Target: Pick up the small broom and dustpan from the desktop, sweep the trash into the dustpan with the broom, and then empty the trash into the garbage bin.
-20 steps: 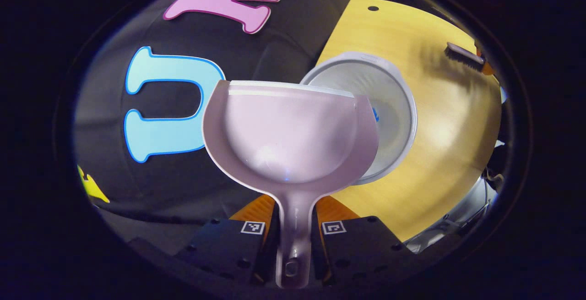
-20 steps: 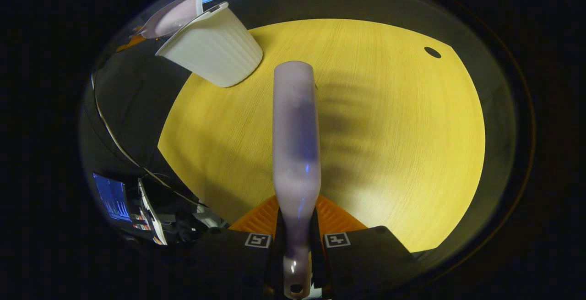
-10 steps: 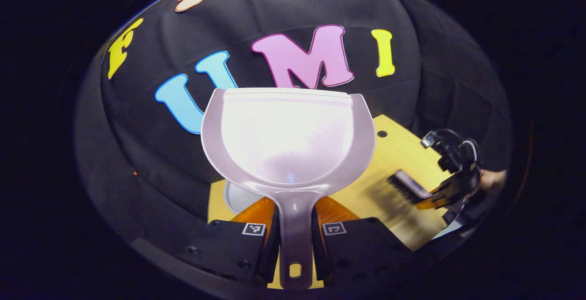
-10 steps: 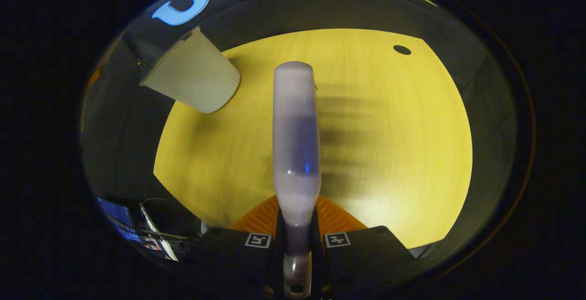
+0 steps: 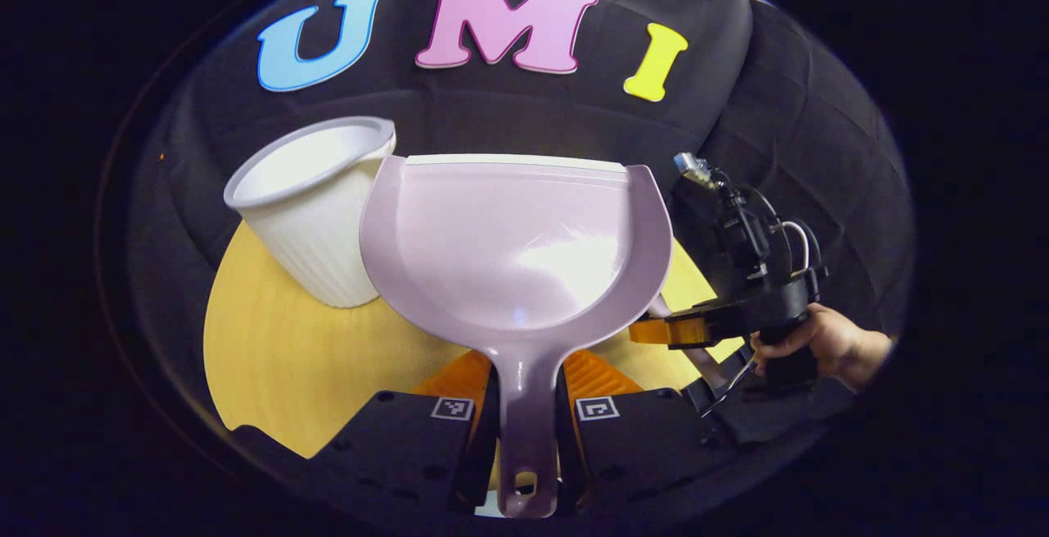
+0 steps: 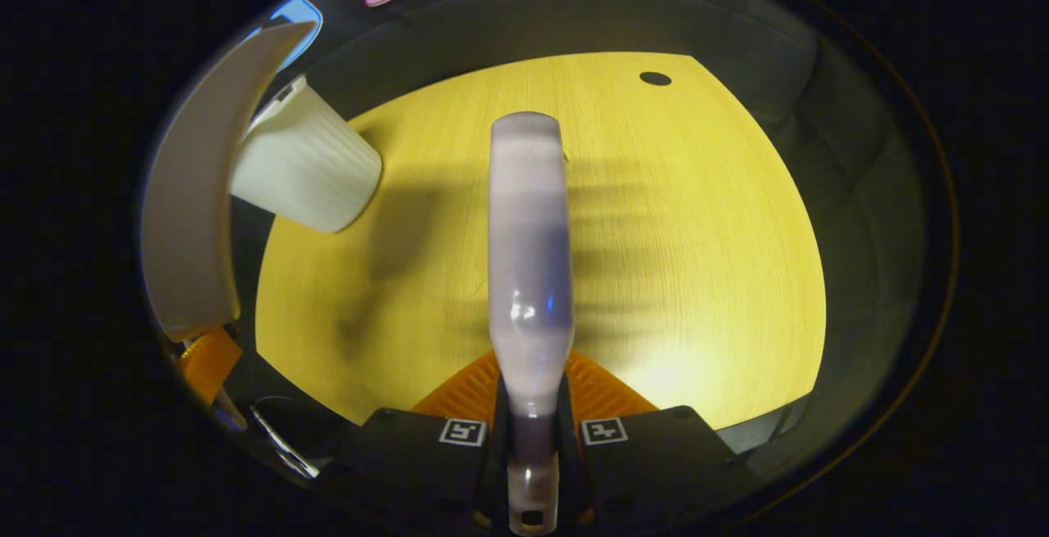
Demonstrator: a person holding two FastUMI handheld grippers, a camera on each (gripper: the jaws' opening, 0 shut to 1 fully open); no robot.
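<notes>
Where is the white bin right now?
In the left gripper view, the white bin stands on the wooden desktop, just left of the dustpan that the left gripper holds.

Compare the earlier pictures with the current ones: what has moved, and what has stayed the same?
The dustpan has swung away from over the bin's mouth and now sits beside it. Unchanged: left gripper clamps the dustpan's handle, right gripper clamps the broom, and the bin stands on the table.

On the desktop (image 6: 697, 217) only the bin (image 6: 307, 172) stands, at 10 o'clock in the right gripper view; the dustpan (image 6: 192, 217) crowds it, and elsewhere passage is free.
</notes>
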